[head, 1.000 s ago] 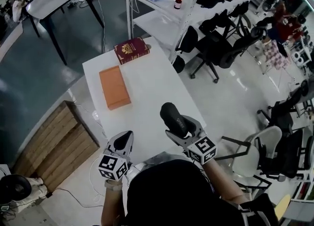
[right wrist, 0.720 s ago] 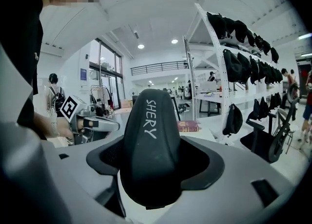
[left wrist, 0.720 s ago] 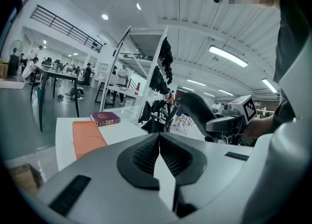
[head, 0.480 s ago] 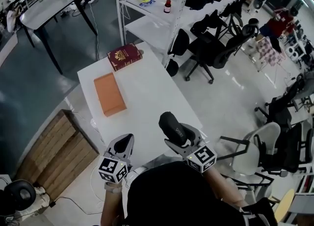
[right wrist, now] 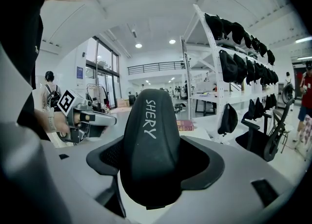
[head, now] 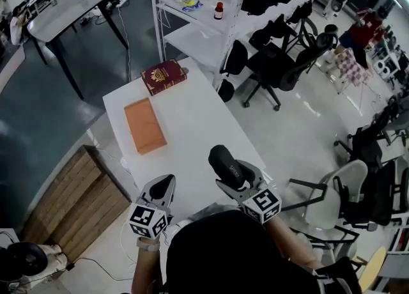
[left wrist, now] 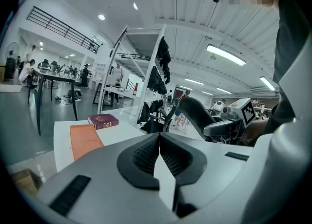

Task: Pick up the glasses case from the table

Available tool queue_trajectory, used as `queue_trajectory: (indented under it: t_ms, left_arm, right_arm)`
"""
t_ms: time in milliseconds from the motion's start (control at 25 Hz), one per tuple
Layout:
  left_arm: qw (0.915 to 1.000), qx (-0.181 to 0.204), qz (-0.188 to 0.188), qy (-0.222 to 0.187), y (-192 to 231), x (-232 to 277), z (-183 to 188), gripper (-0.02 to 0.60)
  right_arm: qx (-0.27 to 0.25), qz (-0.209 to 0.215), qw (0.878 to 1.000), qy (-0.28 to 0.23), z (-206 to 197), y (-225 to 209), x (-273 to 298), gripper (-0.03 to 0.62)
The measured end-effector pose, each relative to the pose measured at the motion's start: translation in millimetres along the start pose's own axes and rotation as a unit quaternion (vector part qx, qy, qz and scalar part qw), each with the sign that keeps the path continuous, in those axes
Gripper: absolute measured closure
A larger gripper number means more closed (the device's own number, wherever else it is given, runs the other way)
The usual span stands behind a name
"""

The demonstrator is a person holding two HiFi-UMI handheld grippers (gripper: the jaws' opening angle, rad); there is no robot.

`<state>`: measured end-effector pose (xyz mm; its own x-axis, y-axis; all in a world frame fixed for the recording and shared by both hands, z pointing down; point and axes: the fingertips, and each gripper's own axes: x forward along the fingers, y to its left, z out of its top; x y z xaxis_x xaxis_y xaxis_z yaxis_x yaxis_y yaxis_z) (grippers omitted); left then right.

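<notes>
Lettering in white along the black glasses case [right wrist: 148,145] reads "SHERY", and I can see it in the right gripper view and more faintly from the head view. My right gripper [right wrist: 156,167] is clamped on the case, one jaw pressed to each long side, with the case's rounded end pointing away from me. From the head view, the right gripper [head: 238,174] holds the case [head: 223,160] over the near right part of the white table [head: 192,114]. My left gripper [left wrist: 160,154] has its ribbed jaws pressed together with nothing between them, and sits at the table's near edge [head: 160,187]. Farther along lie a flat orange box [head: 144,125] and a maroon book [head: 164,76] with a gold emblem whose print I cannot read.
</notes>
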<state>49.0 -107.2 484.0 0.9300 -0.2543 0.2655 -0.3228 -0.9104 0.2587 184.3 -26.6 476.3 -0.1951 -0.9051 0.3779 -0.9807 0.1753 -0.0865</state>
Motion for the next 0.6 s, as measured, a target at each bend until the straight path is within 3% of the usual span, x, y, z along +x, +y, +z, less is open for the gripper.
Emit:
queue_trajectory:
  t_ms: [600]
  left_arm:
    - [1.0,-0.004,0.002,0.006,1.3,-2.2,-3.7,0.563]
  right_arm:
    - [0.002,0.001,1.0,-0.007,8.6,-5.5,5.9,0.233]
